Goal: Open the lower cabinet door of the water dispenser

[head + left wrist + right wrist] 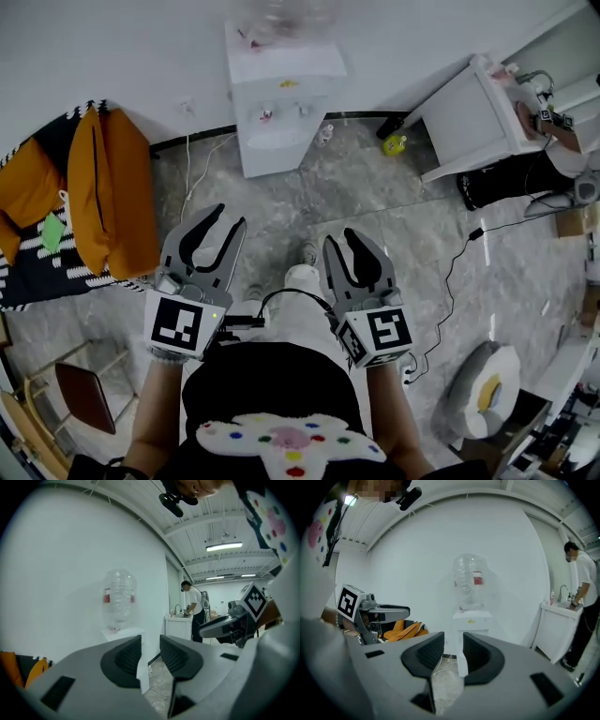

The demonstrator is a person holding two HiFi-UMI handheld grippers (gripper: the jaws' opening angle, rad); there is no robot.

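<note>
While both are held well short of it, the water dispenser [284, 103] stands against the far wall; left claw [230, 217] & right claw [340, 238] each part-open, nothing btwn jaws.

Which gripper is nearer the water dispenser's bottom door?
Left, probably. The left gripper and right gripper are both open, empty and far from the water dispenser, but the left reaches slightly nearer its lower door.
</note>
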